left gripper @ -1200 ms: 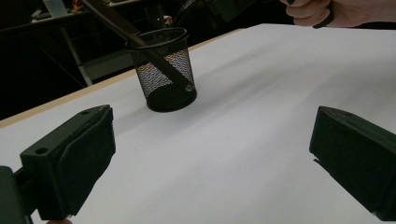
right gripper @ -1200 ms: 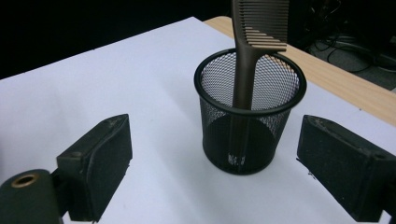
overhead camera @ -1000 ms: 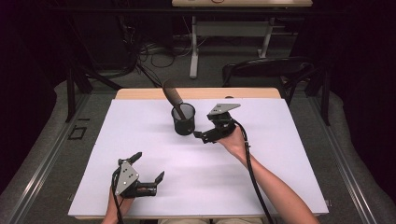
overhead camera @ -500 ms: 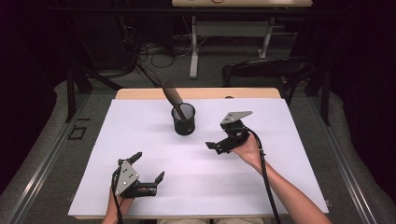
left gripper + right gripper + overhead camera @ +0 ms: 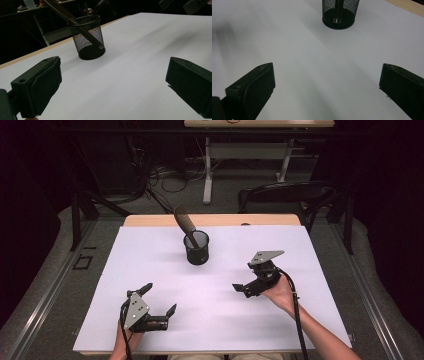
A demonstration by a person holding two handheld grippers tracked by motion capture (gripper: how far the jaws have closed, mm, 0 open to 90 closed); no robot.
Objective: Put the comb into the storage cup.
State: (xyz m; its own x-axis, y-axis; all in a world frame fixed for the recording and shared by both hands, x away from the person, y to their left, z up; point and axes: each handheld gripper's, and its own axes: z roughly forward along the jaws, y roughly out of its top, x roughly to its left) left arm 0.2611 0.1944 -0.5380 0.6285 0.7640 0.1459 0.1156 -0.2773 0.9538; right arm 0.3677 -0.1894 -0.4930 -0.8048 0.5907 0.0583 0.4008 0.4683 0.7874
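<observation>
Black wire-mesh cup (image 5: 197,248) seen upright, round, at 12 o'clock on smooth white sheet (image 5: 215,320) | dark flat ribbed tool (image 5: 184,224) leaned inside, tilted to 11 | right gripper (image 5: 243,289) at 3, jaws spread, nothing held | left gripper (image 5: 159,297) at 7, jaws spread wide, nothing held

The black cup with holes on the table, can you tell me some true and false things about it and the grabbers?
1. The mesh cup stands upright on the white table. True.
2. The cup is empty. False: a long dark tool leans in it, sticking out over the rim.
3. The right gripper is holding the cup. False: it is open and apart from the cup, nearer the person.
4. The left gripper is open with nothing between its jaws. True.
5. The cup lies near the person's hands. False: it stands farther back, beyond both grippers.
</observation>
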